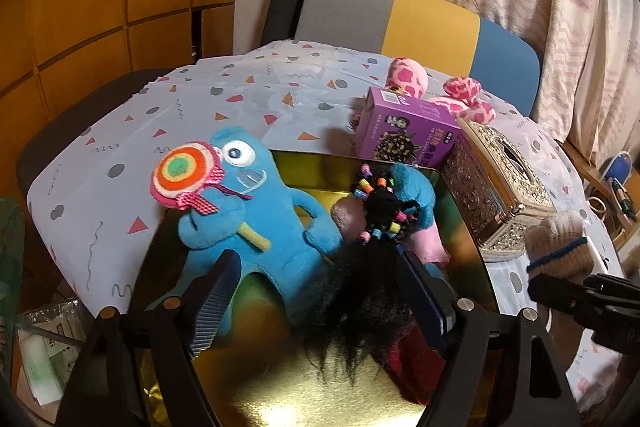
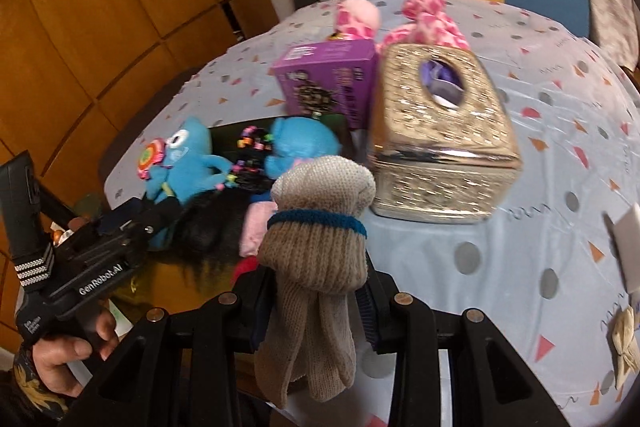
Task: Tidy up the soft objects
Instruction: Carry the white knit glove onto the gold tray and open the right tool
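My left gripper hangs open over a gold tray. In the tray lie a blue plush monster holding a felt lollipop, a black wig with coloured beads, a second blue plush and a pink cloth piece. The wig's hair runs between the left fingers, and the pads press on nothing. My right gripper is shut on a rolled pair of beige knitted gloves with a blue band. It holds the bundle in the air to the right of the tray, in front of the gold box.
An ornate gold tissue box and a purple carton stand behind the tray, with a pink spotted plush beyond them. A beige bow lies at the right on the patterned tablecloth. A striped chair stands at the table's far side.
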Demonstrator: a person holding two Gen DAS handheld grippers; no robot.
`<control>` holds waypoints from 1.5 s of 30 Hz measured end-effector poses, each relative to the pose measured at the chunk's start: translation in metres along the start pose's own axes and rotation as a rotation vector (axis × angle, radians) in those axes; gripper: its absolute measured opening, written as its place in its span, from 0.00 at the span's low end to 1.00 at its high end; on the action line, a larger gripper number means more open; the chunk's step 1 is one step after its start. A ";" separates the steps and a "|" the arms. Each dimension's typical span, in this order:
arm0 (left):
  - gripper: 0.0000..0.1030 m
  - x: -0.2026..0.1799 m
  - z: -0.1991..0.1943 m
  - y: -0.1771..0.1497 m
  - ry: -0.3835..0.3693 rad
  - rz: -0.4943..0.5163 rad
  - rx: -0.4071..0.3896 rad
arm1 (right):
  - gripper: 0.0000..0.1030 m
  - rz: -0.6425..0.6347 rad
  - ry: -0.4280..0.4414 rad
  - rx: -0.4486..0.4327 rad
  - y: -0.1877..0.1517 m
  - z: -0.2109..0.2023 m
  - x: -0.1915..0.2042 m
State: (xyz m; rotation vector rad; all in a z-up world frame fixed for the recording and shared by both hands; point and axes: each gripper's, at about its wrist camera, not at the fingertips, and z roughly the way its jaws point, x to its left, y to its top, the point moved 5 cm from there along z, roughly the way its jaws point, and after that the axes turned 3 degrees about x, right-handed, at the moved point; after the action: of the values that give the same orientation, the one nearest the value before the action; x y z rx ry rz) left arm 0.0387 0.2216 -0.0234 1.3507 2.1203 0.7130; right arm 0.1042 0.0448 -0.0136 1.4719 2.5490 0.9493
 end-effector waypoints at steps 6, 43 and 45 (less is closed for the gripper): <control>0.78 0.017 -0.008 0.005 0.027 -0.025 -0.027 | 0.35 -0.018 0.021 0.034 0.002 0.020 0.018; 0.78 -0.009 -0.027 0.003 0.009 0.066 -0.059 | 0.46 0.046 -0.111 -0.089 -0.014 -0.017 -0.027; 0.78 -0.013 -0.027 0.003 0.005 0.076 -0.058 | 0.46 0.072 -0.129 -0.099 -0.016 -0.023 -0.040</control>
State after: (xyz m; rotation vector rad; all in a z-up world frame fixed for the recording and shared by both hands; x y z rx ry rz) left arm 0.0271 0.2063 0.0005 1.4058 2.0452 0.8035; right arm 0.1065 -0.0038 -0.0132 1.5527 2.3389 0.9416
